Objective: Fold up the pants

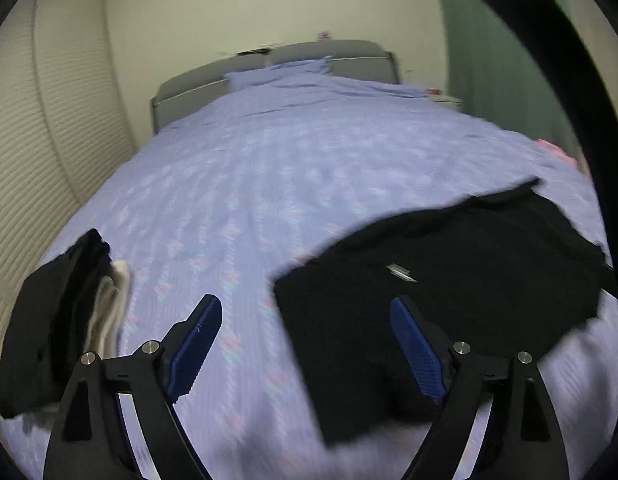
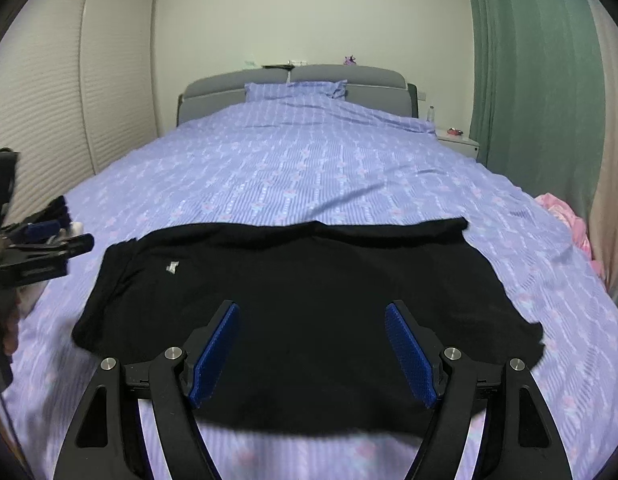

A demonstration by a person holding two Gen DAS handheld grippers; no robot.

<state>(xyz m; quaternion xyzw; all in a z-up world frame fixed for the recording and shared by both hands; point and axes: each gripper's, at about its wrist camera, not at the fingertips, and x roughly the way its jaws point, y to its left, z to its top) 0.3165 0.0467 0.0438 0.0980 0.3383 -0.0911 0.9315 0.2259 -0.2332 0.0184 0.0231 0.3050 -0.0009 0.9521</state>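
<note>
The pants (image 2: 301, 312), black soft cloth folded into a broad flat rectangle, lie on the near end of a bed (image 2: 309, 168) covered in lilac striped, flowered fabric. A small pale tag (image 2: 172, 267) shows near their left edge. The right gripper (image 2: 313, 342) hovers above them, fingers apart, nothing between. The left gripper (image 1: 305, 344) hangs beside the pants, fingers apart, empty. A stack of folded black and cream clothes (image 1: 65, 320) sits at the bed's left edge.

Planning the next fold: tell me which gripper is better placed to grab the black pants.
Right. The right gripper hangs with open jaws directly over the black pants on the bed. The left gripper is off to their left edge, over bare sheet, jaws also open.
</note>
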